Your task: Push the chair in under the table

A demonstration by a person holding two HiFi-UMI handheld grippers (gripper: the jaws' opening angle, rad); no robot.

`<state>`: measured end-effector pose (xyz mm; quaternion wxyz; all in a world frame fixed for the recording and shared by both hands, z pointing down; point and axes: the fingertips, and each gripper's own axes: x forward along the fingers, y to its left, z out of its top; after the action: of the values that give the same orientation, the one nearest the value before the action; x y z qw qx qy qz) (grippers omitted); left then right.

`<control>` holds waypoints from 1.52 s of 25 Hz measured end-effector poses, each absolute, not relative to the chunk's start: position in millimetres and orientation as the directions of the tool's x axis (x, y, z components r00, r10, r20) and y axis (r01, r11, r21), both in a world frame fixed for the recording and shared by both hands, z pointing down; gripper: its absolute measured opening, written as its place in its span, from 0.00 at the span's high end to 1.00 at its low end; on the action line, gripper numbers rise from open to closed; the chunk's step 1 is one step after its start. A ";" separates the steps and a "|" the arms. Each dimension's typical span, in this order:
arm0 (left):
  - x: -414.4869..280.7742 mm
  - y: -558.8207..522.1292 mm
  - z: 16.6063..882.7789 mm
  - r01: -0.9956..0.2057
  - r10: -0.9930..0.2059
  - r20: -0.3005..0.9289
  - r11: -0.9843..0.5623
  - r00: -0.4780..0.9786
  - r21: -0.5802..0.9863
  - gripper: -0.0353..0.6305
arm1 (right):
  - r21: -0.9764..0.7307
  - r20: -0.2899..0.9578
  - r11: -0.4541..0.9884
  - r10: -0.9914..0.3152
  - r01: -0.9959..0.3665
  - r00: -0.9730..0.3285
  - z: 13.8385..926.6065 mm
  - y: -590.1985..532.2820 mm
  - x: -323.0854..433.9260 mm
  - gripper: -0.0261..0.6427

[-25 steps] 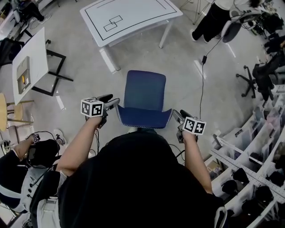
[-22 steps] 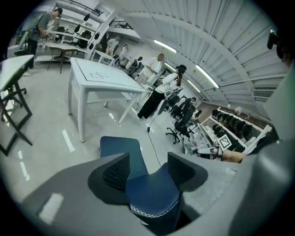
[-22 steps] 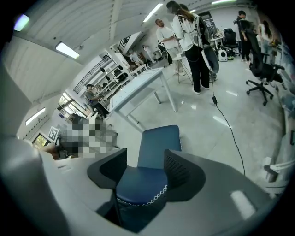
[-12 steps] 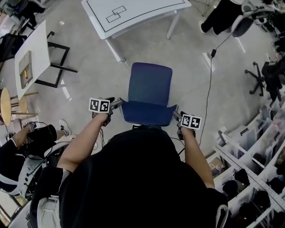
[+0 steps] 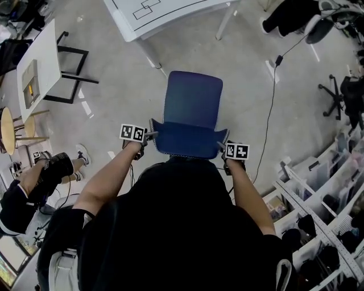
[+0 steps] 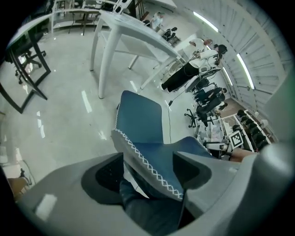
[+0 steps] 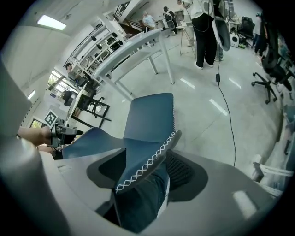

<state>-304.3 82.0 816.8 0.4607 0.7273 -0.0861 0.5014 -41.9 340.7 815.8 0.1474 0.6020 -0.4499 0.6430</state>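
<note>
**Chair gripped by its back, table far ahead and slightly left**

Chair (image 5: 190, 122) stands right in front of us, its backrest (image 5: 189, 142) on the near side and its seat (image 5: 193, 102) pointing away toward the table. We have hold of the backrest at both upper corners. The left gripper (image 5: 149, 136) is clamped on the left corner, and the stitched edge runs between its jaws in the left gripper view (image 6: 147, 170). The right gripper (image 5: 222, 146) is clamped on the right corner in the same way (image 7: 143, 175).

Both forearms reach forward about level, elbows bent. The left one angles out a little wider. Neither hand is clearly nearer to the chair than the other.

Beyond the seat lies a stretch of bare floor (image 5: 131, 91), so the chair is well apart from the table (image 5: 170, 17). The table sits at the far end and slightly left of the line that the seat points along.

We judge that the push must go straight away from us with a slight lean to the left, both hands sharing it evenly. A cable (image 5: 272, 96) trails on the floor to the right, clear of that line.
</note>
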 end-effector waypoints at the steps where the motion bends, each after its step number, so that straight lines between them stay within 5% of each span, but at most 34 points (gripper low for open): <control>1: -306.4 84.7 822.2 -0.597 0.346 0.810 -0.549 0.474 0.584 0.47 | -0.401 0.908 -0.557 -0.345 -0.727 -0.237 819.5 340.0 -42.5 0.52; 17: -290.5 105.3 864.8 -0.706 0.384 0.792 -0.372 0.474 0.603 0.47 | -0.462 0.885 -0.652 -0.301 -0.601 -0.354 871.9 336.2 -59.2 0.46; 38: -287.5 120.9 896.4 -0.718 0.459 0.799 -0.394 0.388 0.575 0.46 | -0.500 0.854 -0.657 -0.264 -0.564 -0.449 900.0 329.4 -68.9 0.42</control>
<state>-287.5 120.9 896.4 0.5411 0.6334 -0.1020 0.5437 -68.9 329.4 900.0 0.1002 0.5152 -0.4018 0.7504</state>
